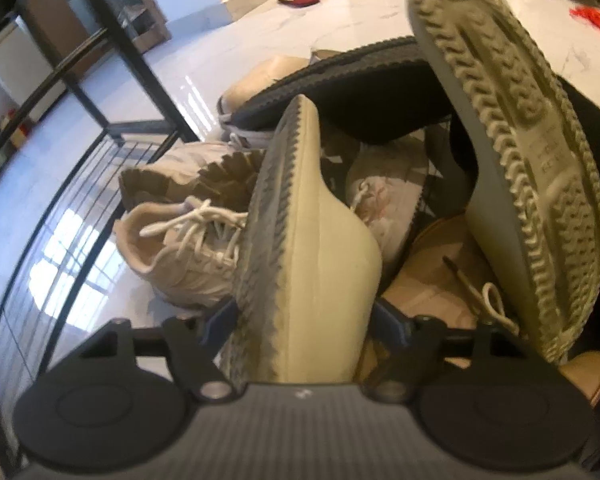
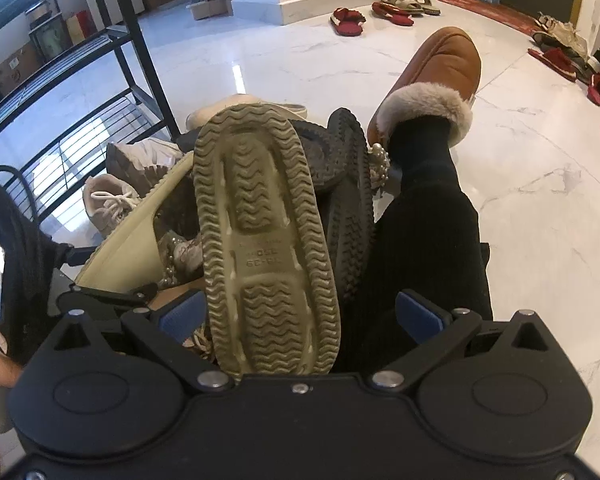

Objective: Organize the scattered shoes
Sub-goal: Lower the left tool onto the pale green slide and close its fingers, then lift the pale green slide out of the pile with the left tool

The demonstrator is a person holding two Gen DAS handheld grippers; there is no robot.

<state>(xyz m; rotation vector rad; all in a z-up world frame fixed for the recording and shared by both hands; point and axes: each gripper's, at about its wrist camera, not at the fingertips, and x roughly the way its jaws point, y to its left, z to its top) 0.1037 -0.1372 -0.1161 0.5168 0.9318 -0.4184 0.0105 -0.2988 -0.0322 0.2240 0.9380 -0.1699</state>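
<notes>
My left gripper (image 1: 304, 316) is shut on a cream clog (image 1: 312, 256), held on its side with the sole edge up. My right gripper (image 2: 300, 312) holds the matching olive-soled clog (image 2: 260, 240) sole up between its blue pads (image 2: 180, 312); the pads stand wide apart and the right pad does not touch the clog. That clog also shows at the right of the left wrist view (image 1: 512, 168). Below lies a pile: pale pink sneakers (image 1: 184, 252), black clogs (image 1: 360, 96), a tan shoe (image 1: 440, 276).
A black metal shoe rack (image 1: 100, 92) stands on the left, seen in the right wrist view (image 2: 112, 72) too. A person's black-trousered leg in a brown fur-lined slipper (image 2: 440, 80) lies right of the pile. Red slippers (image 2: 348, 20) and sandals (image 2: 408, 0) are scattered on the white marble floor.
</notes>
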